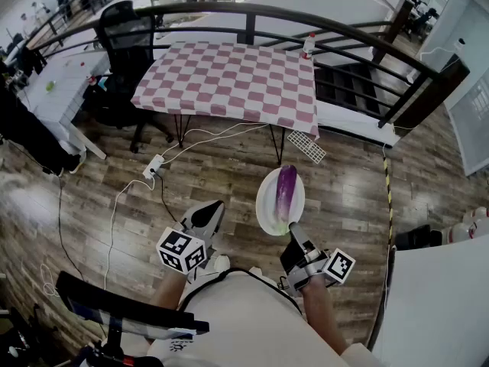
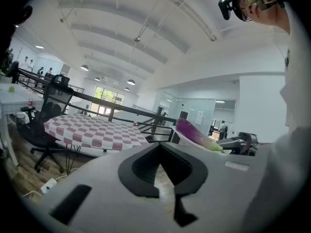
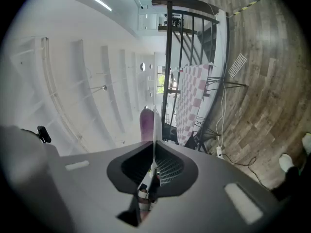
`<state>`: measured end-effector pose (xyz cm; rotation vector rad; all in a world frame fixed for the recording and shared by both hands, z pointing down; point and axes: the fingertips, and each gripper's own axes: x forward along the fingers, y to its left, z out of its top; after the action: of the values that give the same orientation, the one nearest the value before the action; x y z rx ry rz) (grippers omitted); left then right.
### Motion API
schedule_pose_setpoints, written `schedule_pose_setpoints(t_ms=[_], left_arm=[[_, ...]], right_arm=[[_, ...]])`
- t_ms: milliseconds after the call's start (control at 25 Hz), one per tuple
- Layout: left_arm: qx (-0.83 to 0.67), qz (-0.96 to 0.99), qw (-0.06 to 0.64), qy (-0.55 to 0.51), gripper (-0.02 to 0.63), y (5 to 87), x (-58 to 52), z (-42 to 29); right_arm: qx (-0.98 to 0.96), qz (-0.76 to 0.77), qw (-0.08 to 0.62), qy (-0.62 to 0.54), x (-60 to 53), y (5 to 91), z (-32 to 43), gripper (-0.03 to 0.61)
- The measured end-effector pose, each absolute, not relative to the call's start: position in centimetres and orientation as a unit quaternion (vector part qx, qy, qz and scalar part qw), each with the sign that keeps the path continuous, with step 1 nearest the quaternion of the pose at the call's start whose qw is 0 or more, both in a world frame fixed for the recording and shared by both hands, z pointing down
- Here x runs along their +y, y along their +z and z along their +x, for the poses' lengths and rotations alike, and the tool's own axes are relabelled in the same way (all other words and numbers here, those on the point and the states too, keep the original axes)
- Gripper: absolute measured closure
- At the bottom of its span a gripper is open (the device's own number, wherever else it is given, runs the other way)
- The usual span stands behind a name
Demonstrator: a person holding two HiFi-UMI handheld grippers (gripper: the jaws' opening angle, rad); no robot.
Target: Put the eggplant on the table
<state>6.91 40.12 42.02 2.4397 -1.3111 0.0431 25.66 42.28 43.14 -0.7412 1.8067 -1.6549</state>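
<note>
A dark wood-plank floor (image 1: 359, 205) runs through an open, brightly lit office. On it stands a table (image 1: 229, 82) draped in a pink-and-white checked cloth, with a black mesh office chair (image 1: 126, 33) just beside its left end. A curved dark metal railing (image 1: 328, 27) passes behind the table, with dark steps (image 1: 351, 90) to its right. A white power strip (image 1: 153, 167) and thin white cables (image 1: 214, 134) lie on the floor near the table legs. Overhead, a white beamed ceiling (image 2: 160, 38) carries round lamps (image 2: 131, 82), and large windows (image 2: 104, 95) glow far off.
</note>
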Motion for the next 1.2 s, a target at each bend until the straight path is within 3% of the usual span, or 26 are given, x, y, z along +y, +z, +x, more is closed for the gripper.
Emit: schedule_pose_setpoints(t_ms=[1200], left_arm=[[-0.464,0.865,0.190,0.019,0.611,43.3,39.6,2.0]], right_arm=[[0.680,-0.280,0.291,-0.612,40.9,43.2,21.0,0.557]])
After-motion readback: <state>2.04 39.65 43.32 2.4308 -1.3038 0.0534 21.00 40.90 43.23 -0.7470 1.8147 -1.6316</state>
